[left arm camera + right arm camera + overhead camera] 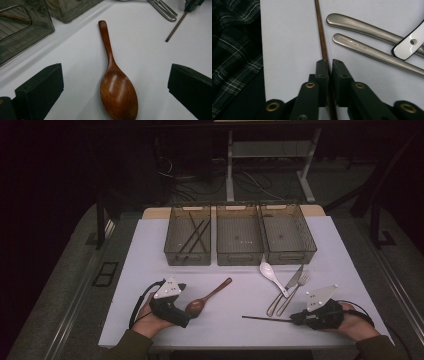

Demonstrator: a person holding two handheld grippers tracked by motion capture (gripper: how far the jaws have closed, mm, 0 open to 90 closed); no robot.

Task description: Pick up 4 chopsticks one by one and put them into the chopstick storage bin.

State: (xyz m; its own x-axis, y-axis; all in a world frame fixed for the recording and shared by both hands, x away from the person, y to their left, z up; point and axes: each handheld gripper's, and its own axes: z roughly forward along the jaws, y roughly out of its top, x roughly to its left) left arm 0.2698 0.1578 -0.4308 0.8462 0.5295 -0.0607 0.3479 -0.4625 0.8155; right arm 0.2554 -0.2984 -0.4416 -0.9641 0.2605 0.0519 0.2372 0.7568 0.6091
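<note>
Near the front right corner of the white tabletop (150, 250), the right gripper (298, 319) has its two black jaws pressed together on a thin dark brown wooden chopstick (265, 319), which lies flat and runs from the jaws leftward along the front edge. In the right gripper view the chopstick (322, 42) passes straight between the closed pads.

Just beyond that gripper, toward the middle of the tabletop, lie a brushed steel knife (285, 289) and a steel fork (292, 292) side by side, with a white ceramic soup spoon (270, 272) just left of them, its handle crossing the knife.

Near the front left corner the left gripper (186, 314) rests low with its jaws spread wide. A reddish-brown wooden spoon (115, 82) lies between them, bowl toward the gripper and handle pointing away, with neither pad touching it.

Along the back edge stand three grey see-through plastic bins (239, 251) in a row, touching; the left one holds dark chopsticks (195, 236).
</note>
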